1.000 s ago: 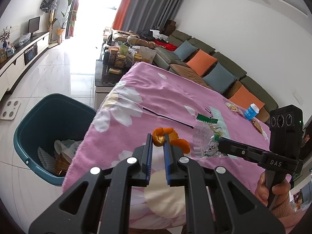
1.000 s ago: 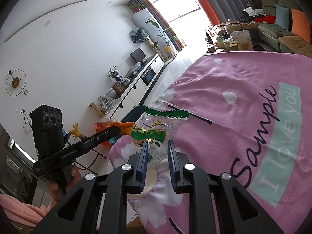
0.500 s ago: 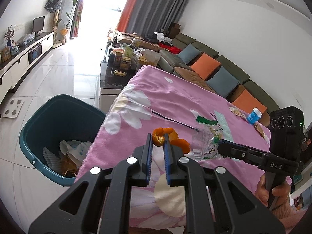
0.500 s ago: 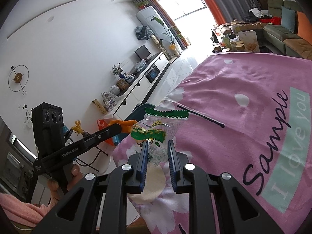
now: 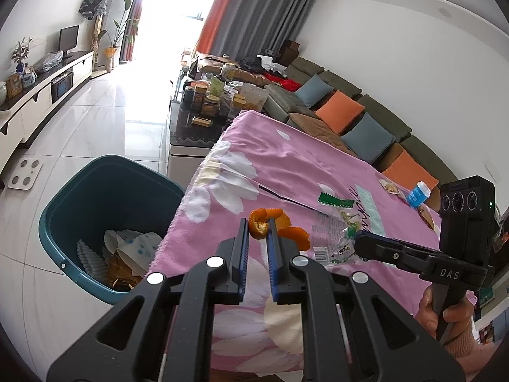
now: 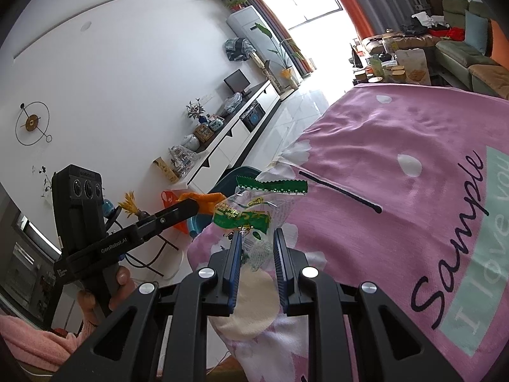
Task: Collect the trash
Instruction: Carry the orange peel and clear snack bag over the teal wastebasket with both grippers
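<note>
My left gripper is shut on a curl of orange peel, held above the pink flowered cloth near its left edge. My right gripper is shut on a clear snack wrapper with green print, lifted off the cloth. Each gripper shows in the other's view: the right gripper with the wrapper, the left gripper with the peel. A teal bin stands on the floor left of the table, with paper trash inside.
A thin black stick lies on the cloth beyond the grippers. A small blue bottle and snack scraps sit at the far right edge. A low table crowded with jars and a sofa lie behind.
Both grippers keep their hold. The views have drifted slightly: the bin and the table's left edge now sit a little further right in the left wrist view.
</note>
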